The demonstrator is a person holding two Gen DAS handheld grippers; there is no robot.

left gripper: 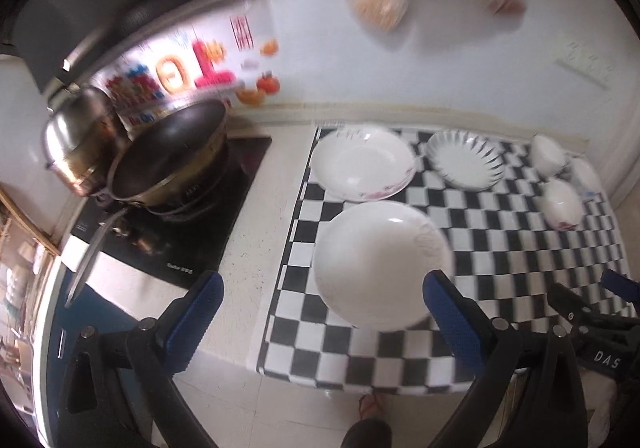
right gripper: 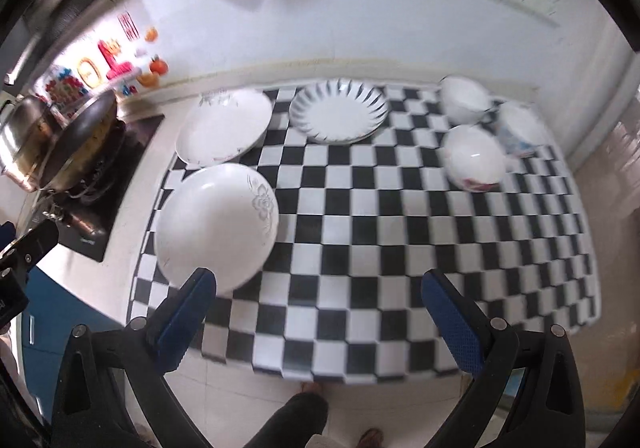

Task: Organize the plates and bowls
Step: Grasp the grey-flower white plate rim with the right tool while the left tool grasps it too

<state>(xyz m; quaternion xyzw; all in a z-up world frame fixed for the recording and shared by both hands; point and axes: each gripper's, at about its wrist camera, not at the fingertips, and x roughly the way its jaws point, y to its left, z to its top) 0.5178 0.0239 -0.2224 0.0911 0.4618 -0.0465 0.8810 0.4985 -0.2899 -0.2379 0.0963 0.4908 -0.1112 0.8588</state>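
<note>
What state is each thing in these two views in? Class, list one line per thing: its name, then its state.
left gripper: open, empty, above the mat's near edge.
right gripper: open, empty.
near plate: upright, alone, empty.
flowered plate: upright, empty, unstacked.
striped plate: upright, empty.
three bowls: upright, grouped at the mat's far right, not nested.
wok: on the stove, tilted.
steel pot: beside the wok.
checkered mat: spread flat.
</note>
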